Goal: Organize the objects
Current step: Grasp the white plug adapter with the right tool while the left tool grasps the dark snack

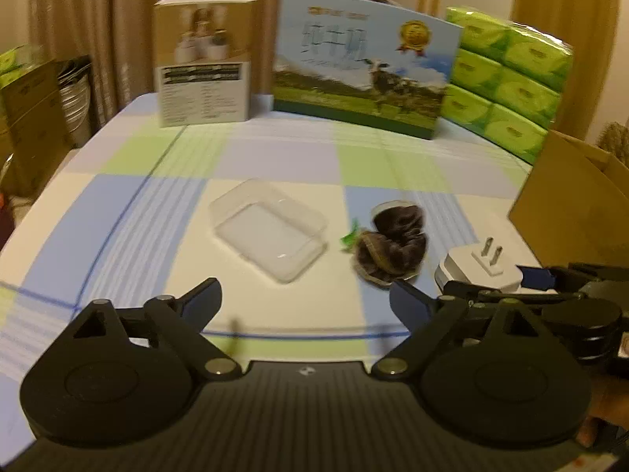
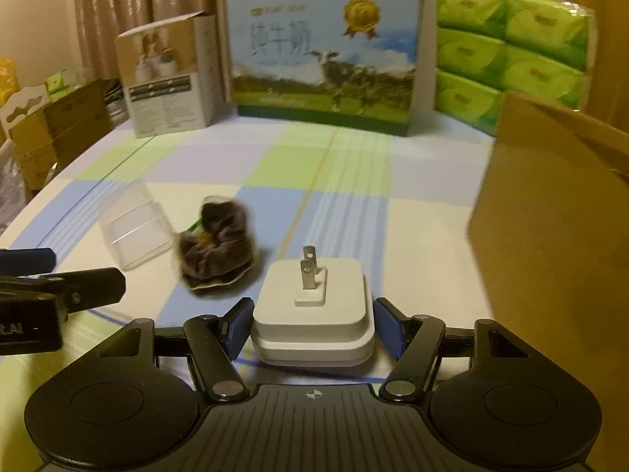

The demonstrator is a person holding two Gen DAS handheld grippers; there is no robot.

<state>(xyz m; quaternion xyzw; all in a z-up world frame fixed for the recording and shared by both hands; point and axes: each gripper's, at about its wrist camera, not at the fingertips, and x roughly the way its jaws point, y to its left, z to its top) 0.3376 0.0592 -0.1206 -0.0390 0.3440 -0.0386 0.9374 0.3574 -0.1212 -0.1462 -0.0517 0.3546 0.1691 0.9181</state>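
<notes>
Two blue pads of the right gripper [image 2: 312, 324] flank the white plug adapter [image 2: 312, 314], jaws half-spread with contact uncertain; its prongs stand up, just ahead. The left gripper [image 1: 304, 301], jaws spread and empty, faces the clear tray [image 1: 269, 230] on the bench [image 1: 118, 212].

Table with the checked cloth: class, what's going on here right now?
A person works two hand-held tongs over the table. The right tongs straddle a white plug, prongs up; whether the pads touch it is unclear. The left tongs are open and empty, near a clear tray and a dark scrunchie. A cardboard box stands at the right.
</notes>
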